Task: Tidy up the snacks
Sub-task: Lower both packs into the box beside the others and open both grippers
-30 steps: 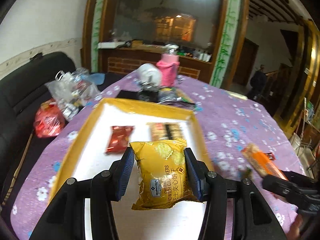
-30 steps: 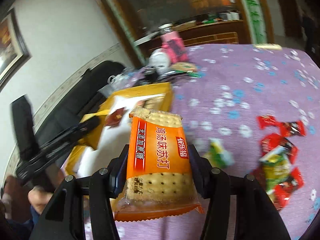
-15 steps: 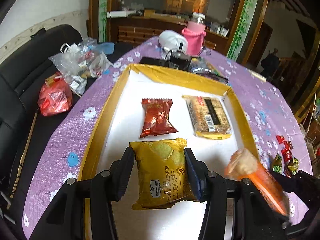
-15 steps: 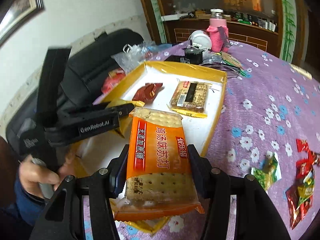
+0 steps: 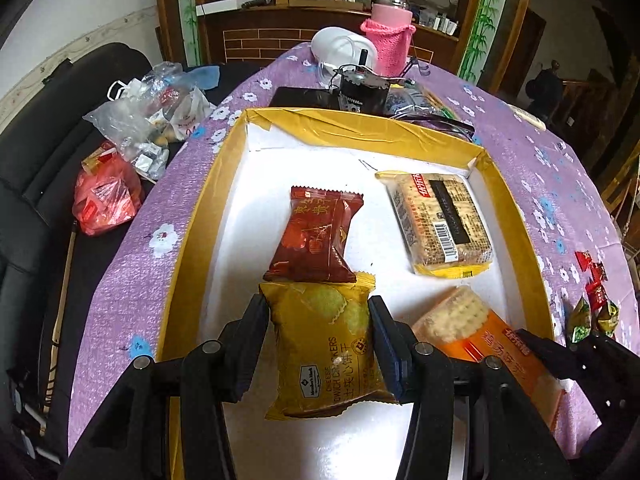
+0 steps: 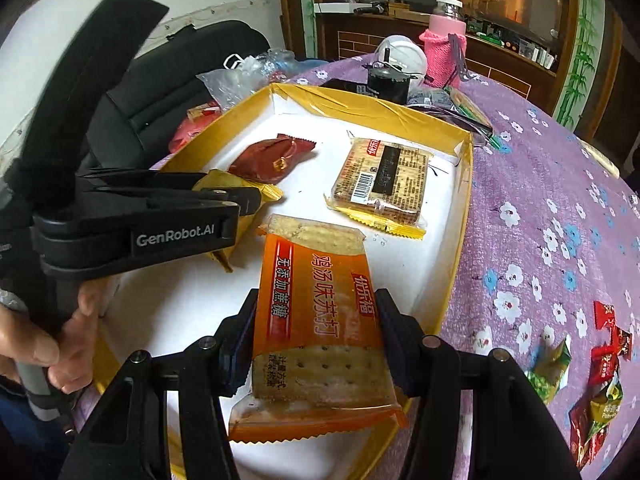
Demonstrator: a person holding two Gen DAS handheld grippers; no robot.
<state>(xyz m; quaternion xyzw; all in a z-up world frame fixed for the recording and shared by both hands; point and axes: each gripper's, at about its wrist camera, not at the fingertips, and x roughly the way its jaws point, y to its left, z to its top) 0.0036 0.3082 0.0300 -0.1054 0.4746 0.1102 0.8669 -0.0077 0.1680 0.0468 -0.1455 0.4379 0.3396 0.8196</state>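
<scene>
Item: yellow pack (image 5: 326, 350), pinched by left gripper (image 5: 320, 344) over tray (image 5: 188, 224), its far edge at red pack (image 5: 316, 236). Orange pack (image 6: 316, 312) pinched by right gripper (image 6: 316, 332), near brown pack (image 6: 382, 176). Advice: lower each flat onto bare white floor, spaced apart, then release.

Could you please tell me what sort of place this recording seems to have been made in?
Probably a lived-in home dining or sitting room: a table under a purple floral tablecloth, a black sofa beside it, and a wooden cabinet cluttered with household odds and ends behind.
</scene>
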